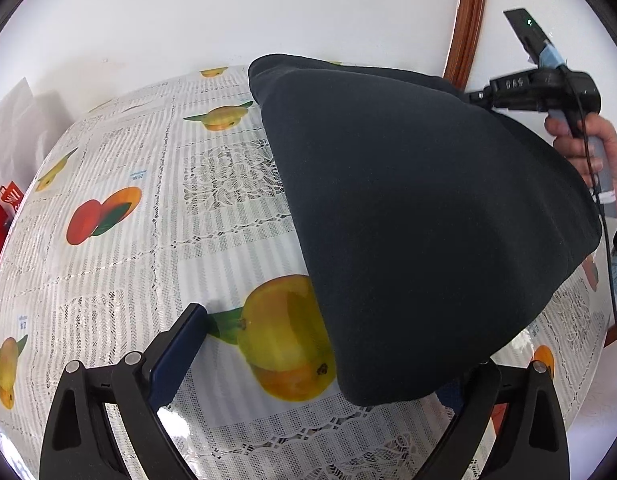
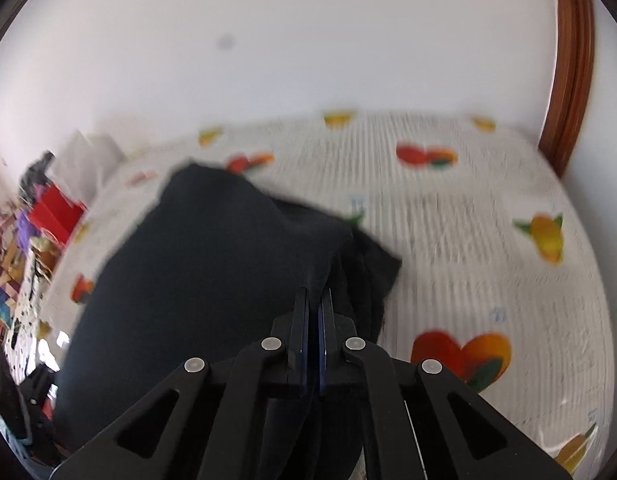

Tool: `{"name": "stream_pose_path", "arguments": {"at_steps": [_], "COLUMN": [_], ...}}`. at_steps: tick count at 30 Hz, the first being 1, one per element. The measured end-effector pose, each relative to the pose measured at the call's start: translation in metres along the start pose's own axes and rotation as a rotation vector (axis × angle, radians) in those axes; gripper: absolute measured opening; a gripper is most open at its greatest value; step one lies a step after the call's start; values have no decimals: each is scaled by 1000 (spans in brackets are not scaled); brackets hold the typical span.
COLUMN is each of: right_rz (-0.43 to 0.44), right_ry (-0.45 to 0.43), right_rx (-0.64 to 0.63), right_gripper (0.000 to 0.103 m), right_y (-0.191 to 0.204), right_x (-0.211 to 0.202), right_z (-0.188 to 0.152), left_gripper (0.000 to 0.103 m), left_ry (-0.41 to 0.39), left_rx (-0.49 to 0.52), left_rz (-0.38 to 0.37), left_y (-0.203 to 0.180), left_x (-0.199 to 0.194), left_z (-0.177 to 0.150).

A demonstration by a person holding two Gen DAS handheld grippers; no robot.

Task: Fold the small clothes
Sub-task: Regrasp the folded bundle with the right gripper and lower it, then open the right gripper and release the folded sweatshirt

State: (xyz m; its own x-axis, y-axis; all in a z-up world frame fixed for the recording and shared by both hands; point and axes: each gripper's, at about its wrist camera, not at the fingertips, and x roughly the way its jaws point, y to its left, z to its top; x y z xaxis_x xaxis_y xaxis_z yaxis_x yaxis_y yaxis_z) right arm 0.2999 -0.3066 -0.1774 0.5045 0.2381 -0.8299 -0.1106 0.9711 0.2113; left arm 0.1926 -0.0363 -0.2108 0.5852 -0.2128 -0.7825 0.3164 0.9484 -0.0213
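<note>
A dark navy garment [image 1: 420, 216] hangs lifted over the fruit-print tablecloth [image 1: 148, 240]. In the left wrist view my left gripper [image 1: 320, 356] is open; its left finger [image 1: 180, 352] shows, and the cloth's lower edge drapes over the right one. The right gripper's body [image 1: 536, 88] holds the cloth's far right corner up. In the right wrist view my right gripper [image 2: 314, 300] is shut on a bunched fold of the garment [image 2: 212, 280], which hangs down to the left. That view is blurred.
The table [image 2: 488, 240] stands against a white wall. A wooden frame [image 1: 466, 20] rises at the back right. White bags [image 1: 16, 128] and a red box [image 2: 54, 208] sit off the table's left side.
</note>
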Motion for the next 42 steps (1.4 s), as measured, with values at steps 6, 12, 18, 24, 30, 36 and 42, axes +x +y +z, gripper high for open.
{"name": "stream_pose_path", "arguments": {"at_steps": [6, 12, 18, 24, 30, 36, 42], "right_rz": [-36, 45, 3, 143, 113, 21, -30], "right_ry": [-73, -127, -27, -151, -139, -162, -158], "right_rx": [63, 63, 27, 74, 172, 214, 195], "right_gripper": [17, 40, 31, 6, 6, 15, 19], "right_y": [-8, 3, 20, 2, -26, -26, -23], "right_x": [-38, -85, -53, -71, -53, -62, -81], "right_z": [-27, -64, -77, -77, -80, -97, -136], "left_gripper": [99, 98, 100, 100, 100, 100, 93], "left_ry": [4, -7, 10, 17, 9, 1, -4], "left_rx": [-3, -3, -13, -17, -12, -4, -18], "left_rz": [-7, -12, 24, 23, 27, 20, -7], "left_y": [1, 1, -3, 0, 0, -1, -1], "left_x": [-6, -17, -13, -8, -8, -13, -28], "left_z": [-3, -12, -11, -7, -7, -10, -20]}}
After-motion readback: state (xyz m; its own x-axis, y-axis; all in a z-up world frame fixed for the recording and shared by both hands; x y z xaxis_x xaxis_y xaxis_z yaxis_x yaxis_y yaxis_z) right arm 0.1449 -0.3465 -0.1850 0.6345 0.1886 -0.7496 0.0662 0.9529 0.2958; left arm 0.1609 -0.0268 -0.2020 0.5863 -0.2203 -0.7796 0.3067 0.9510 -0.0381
